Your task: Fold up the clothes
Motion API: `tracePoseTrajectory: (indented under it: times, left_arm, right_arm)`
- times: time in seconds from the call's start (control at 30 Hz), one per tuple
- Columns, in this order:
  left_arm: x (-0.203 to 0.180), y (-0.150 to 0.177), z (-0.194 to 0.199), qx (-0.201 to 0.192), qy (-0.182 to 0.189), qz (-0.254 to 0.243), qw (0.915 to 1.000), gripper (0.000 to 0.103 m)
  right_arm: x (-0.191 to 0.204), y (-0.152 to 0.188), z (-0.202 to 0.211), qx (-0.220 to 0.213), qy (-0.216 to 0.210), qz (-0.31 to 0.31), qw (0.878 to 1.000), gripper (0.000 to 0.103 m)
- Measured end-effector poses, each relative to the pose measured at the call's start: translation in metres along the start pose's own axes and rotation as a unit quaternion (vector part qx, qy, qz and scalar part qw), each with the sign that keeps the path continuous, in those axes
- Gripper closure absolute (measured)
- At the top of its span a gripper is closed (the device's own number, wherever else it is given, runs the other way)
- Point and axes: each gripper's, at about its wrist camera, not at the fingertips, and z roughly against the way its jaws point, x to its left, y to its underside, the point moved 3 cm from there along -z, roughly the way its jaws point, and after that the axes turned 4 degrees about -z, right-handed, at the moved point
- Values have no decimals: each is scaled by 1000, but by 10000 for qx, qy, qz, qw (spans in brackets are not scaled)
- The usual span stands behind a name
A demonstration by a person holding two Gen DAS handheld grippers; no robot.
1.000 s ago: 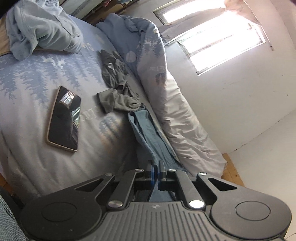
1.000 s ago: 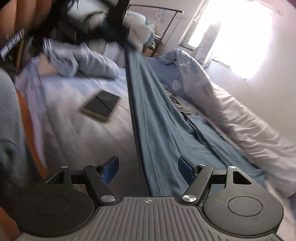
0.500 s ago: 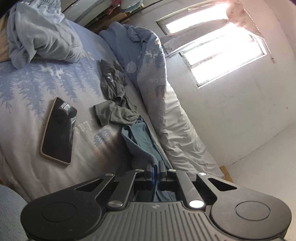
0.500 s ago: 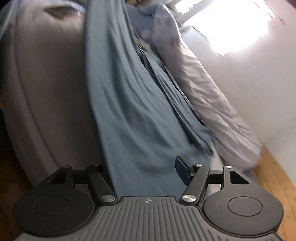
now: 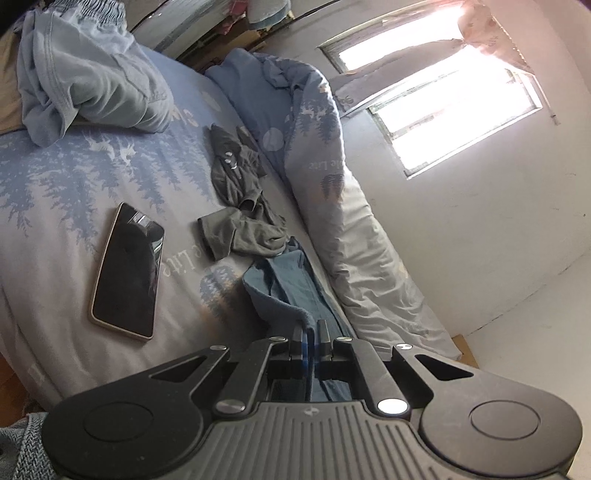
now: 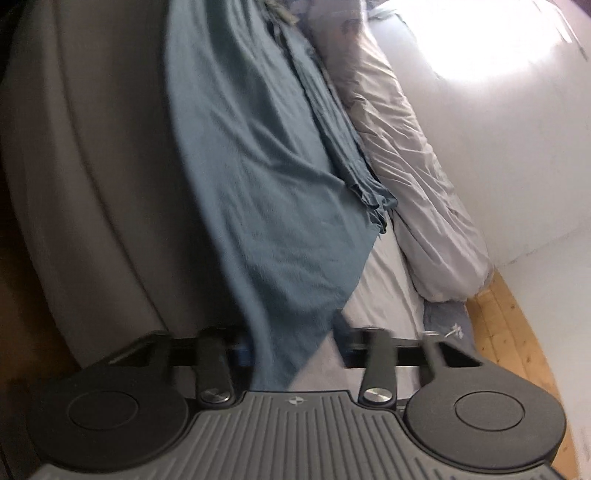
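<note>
Swung low over the bed (image 6: 384, 280), the right gripper (image 6: 291, 349) has been closing around the soft teal garment (image 6: 258, 177), its drape running toward 12 o'clock; grip blurred. Left gripper (image 5: 309, 338) pinches the garment's hem; glossy phone (image 5: 127, 269) at 9 o'clock.

Dark-screened smartphone with a pale gold rim (image 5: 127, 271) lies flat, face up, on the pale blue bedsheet printed with darker blue trees and white deer (image 5: 66, 173). Rolled quilt in the same blue print with a white underside (image 5: 354, 236) runs along the bed's far edge, against the white plaster wall (image 5: 480, 229). In the right wrist view the quilt's white end (image 6: 428, 206) stops just short of a strip of light wooden bed frame (image 6: 517, 332). Bright window with horizontal bars (image 5: 450, 110) is set in the wall above the quilt; a crumpled pinkish curtain (image 5: 487, 33) hangs at its upper corner. Glare washes out the panes.
</note>
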Motion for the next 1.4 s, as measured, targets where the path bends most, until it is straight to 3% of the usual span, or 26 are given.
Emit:
tracePoseTrajectory:
  times: [0.1, 0.17, 0.4, 0.7, 1.23, 1.4]
  left_arm:
    - [4, -2, 1, 1, -75, 55, 10000, 103]
    - [5, -1, 3, 0, -103, 59, 9999, 103]
    - [-1, 0, 11, 156, 11, 73, 9999, 103]
    - [-14, -5, 36, 134, 222, 87, 9996, 103]
    - [-49, 1, 108, 152, 781, 4, 9968, 103]
    - [-58, 1, 119, 110, 963, -90, 9953, 103]
  right_arm:
    - [-6, 4, 8, -134, -81, 242, 9996, 99]
    - [-12, 5, 14, -221, -136, 382, 9989, 101]
    - [-67, -4, 34, -346, -382, 708, 9962, 103]
    - [-138, -12, 74, -396, -349, 1324, 9898, 103]
    - [-166, 3, 179, -409, -958, 2414, 9648, 103]
    - [-187, -6, 199, -546, -761, 2182, 9714, 103]
